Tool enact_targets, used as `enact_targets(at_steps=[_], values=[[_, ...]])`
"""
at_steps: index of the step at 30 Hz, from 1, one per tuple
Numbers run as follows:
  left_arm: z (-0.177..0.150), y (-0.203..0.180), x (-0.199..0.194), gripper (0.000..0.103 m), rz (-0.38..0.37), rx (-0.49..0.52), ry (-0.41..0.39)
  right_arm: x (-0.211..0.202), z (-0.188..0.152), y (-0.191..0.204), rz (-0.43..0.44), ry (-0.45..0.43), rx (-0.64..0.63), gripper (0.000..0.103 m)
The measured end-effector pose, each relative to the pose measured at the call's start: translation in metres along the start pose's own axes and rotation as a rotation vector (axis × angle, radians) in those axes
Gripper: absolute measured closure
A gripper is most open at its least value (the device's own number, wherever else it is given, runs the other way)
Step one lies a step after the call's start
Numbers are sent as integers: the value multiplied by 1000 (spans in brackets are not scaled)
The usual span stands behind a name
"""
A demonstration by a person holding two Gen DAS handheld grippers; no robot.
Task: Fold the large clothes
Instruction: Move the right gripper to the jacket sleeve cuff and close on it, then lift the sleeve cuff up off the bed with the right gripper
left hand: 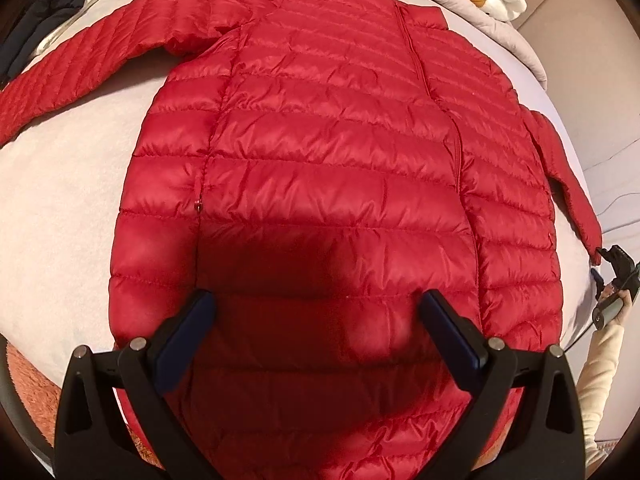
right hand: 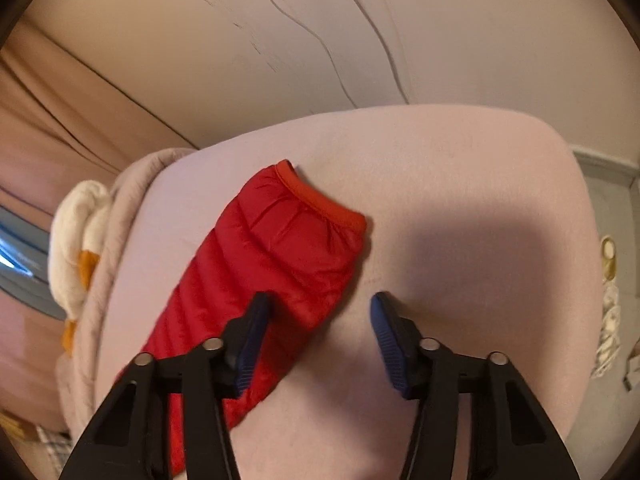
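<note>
With its jaws spread wide and nothing between them, the left gripper [left hand: 316, 308] hangs over the lower front of the red quilted puffer jacket [left hand: 320, 152], casting a dark shadow on the panels just beyond its blue pads; I judge it is poised there to pin or pick up the hem once the sleeves are dealt with. The right gripper [right hand: 316, 312] has its jaws partly open and empty, one blue pad over the edge of the jacket's right sleeve [right hand: 256, 272] and the other over bare bed, so the sleeve's edge lies between them but is not pinched. That looks like the lining-up for a grab near the orange-trimmed cuff [right hand: 320, 200], the natural handle for swinging a sleeve across the body.

The jacket lies face up, zipped and flat on the pale pink bed [left hand: 72, 184], collar far from the left gripper, both sleeves splayed outward. Spread like this it gives clean fold lines, and nothing is folded yet. In the left view the right gripper and the person's cream sleeve [left hand: 600, 368] show beside that cuff. A white and orange plush toy [right hand: 80, 240] sits on a rumpled beige blanket [right hand: 120, 208] at the bed's far edge, well clear of the work.
</note>
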State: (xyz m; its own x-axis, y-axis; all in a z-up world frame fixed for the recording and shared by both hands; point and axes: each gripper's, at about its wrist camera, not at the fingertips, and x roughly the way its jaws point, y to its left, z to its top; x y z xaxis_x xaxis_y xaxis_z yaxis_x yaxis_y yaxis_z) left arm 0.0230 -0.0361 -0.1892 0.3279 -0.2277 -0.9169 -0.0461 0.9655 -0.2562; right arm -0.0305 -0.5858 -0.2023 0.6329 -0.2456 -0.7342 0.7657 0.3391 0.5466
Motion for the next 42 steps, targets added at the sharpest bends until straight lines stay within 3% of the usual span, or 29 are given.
enact_targets(at_steps=[1, 3, 6, 14, 22, 27, 34, 42], values=[[0, 0, -1, 1, -3, -1, 0, -1, 0, 3, -8, -3, -16, 61], [3, -1, -1, 1, -9, -3, 1, -1, -1, 6, -17, -3, -43, 86], [8, -3, -4, 1, -16, -1, -8, -13, -5, 9, -31, -32, -79, 95], [20, -1, -33, 1, -30, -13, -123, -65, -4, 40, 35, -157, -185, 97], [34, 6, -64, 1, -48, -26, -238, -139, -13, 96, 200, -292, -340, 98], [37, 16, -79, 1, -68, -43, -267, -177, -23, 126, 337, -332, -428, 98], [35, 33, -99, 1, -111, -76, -316, -210, -49, 177, 389, -422, -575, 99], [32, 46, -118, 1, -120, -73, -374, -236, -81, 204, 485, -429, -726, 99]])
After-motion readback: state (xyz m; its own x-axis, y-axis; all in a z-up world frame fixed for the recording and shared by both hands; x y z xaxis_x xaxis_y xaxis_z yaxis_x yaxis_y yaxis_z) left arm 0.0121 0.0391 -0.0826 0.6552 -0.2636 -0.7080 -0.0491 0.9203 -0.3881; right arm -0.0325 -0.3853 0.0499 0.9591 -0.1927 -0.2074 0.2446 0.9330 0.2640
